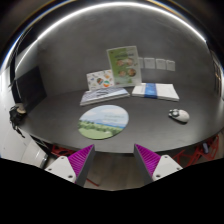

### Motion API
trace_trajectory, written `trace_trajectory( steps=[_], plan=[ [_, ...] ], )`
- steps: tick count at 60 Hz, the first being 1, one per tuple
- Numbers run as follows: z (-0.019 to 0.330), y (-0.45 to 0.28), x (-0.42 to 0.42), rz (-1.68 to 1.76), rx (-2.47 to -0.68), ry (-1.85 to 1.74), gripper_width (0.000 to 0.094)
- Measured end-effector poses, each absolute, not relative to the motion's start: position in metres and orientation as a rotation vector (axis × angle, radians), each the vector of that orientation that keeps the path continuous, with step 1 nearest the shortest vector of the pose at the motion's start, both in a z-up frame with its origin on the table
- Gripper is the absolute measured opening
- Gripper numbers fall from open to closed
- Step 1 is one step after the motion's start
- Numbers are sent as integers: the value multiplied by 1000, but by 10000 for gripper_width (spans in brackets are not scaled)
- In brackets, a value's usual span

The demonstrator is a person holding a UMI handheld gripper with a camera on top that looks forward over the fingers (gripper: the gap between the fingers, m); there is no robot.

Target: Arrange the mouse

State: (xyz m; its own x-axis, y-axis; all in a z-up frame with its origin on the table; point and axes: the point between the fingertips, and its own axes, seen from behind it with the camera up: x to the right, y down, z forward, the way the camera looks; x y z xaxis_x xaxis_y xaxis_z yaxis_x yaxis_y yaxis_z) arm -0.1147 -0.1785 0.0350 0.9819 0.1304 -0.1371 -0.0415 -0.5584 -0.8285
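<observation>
My gripper is open: the two fingers stand well apart with magenta, ribbed-looking pads on their inner faces, and nothing lies between them. They hover over the near edge of a dark, smooth table.

Just ahead of the fingers, slightly to their left, lies a round, flat mat printed with a green landscape under a pale sky. The mouse is a small, rounded, light-and-dark body well ahead and far to the right of the right finger, apart from the mat.

Beyond the mat lie a flat booklet and, to its right, an open book with white pages and a blue strip. Upright printed cards stand behind them; their writing is probably text and pictures, but I cannot read it.
</observation>
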Motion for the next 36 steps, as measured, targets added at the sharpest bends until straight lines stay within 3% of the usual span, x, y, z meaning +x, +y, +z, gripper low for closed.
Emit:
trace_trajectory(
  steps=[23,36],
  plan=[
    [4,-85,58,-130,-2148,80,810],
    [-12,-44,50,-36,-2170,34,814]
  ],
)
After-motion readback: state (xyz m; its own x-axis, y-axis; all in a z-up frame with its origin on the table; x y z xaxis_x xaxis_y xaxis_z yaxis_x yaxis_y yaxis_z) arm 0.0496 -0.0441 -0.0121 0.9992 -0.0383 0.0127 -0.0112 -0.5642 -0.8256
